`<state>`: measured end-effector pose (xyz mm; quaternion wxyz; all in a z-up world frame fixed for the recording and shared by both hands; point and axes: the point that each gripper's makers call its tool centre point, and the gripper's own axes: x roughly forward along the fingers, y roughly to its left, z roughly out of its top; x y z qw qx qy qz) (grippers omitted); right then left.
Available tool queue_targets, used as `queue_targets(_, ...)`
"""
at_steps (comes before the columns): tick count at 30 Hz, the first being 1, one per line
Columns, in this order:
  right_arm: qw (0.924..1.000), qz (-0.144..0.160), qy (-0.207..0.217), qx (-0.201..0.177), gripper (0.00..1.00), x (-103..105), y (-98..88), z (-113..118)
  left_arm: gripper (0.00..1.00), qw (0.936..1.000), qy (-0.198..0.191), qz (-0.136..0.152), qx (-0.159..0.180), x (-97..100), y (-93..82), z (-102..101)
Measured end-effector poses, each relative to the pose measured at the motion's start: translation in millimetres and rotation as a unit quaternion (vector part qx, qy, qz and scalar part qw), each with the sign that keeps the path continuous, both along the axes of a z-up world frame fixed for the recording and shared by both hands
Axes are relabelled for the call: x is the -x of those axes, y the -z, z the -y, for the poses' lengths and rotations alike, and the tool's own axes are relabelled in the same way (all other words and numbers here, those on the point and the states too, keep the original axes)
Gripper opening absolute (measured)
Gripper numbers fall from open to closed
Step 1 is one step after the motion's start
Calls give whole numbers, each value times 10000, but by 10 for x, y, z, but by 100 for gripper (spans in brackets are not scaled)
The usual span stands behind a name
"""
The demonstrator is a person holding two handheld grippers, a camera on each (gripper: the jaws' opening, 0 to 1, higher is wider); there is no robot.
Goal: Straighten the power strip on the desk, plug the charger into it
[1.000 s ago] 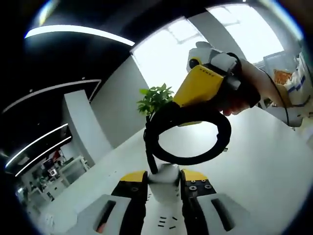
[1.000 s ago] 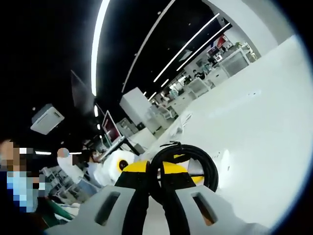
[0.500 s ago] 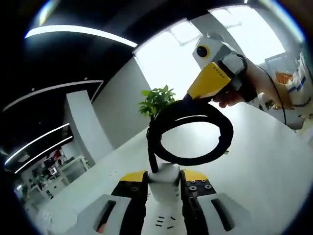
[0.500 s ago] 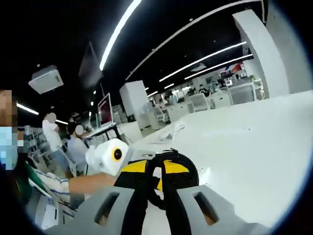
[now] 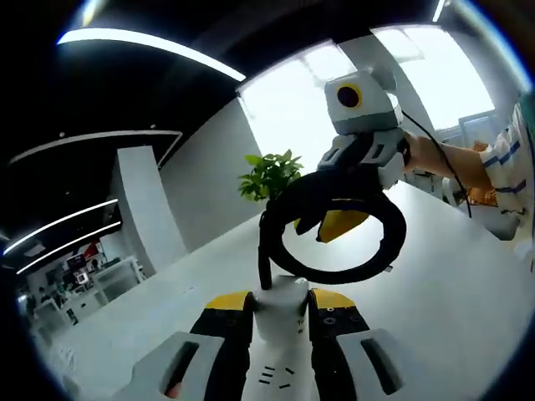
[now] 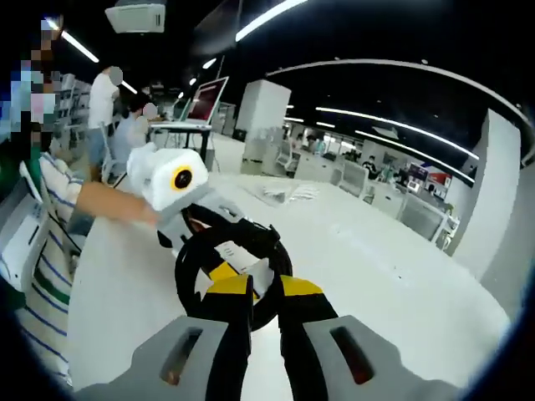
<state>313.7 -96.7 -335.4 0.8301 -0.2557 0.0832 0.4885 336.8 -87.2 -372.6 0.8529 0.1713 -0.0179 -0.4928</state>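
A white power strip (image 5: 279, 321) sits between the yellow-tipped jaws of my left gripper (image 5: 280, 296), which is shut on its end. Its thick black cable (image 5: 386, 219) rises from the strip in a coiled loop. My right gripper (image 5: 336, 220) comes in from the right above it and holds the far side of that loop. In the right gripper view, my right gripper (image 6: 265, 289) is shut on the black cable (image 6: 189, 261). Beyond the coil, the left gripper (image 6: 216, 224) grips the white strip (image 6: 241, 256). No charger is in sight.
The white desk (image 6: 376, 276) stretches wide under both grippers. Papers (image 6: 280, 192) lie further along it, and a monitor (image 6: 209, 98) stands behind. A green plant (image 5: 269, 174) stands at the desk's far edge. A person's striped sleeve (image 5: 512, 159) is at the right; people stand in the background.
My right gripper has rolled and swung round with the cable, so its camera end now faces the left gripper view. The coil has lifted slightly. My left gripper keeps its hold on the strip.
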Motion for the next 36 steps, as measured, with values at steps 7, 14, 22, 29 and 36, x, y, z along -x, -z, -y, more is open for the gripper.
queue_targets(7, 9967, -22, -402, 710, 12, -96, 8, -67, 25, 9998, 1, -170, 104, -41, 35, -36)
queue_targets(14, 9920, 99, -467, 1170, 11, -153, 19, -67, 25, 9997, -102, -205, 63, -80, 54, -64)
queue_targets(22, 9892, 194, -487, 1372, 13, -140, 22, -40, 24, 9995, -131, -278, -14, -76, 128, -107)
queue_targets(29, 9857, 214, -359, 1630, 17, -171, 8, 36, 23, 9990, -197, -358, -168, -81, 215, -141)
queue_targets(36, 9873, 117, -429, 1523, 21, -204, 35, -24, 23, 9988, -209, -398, -198, -74, 218, -145)
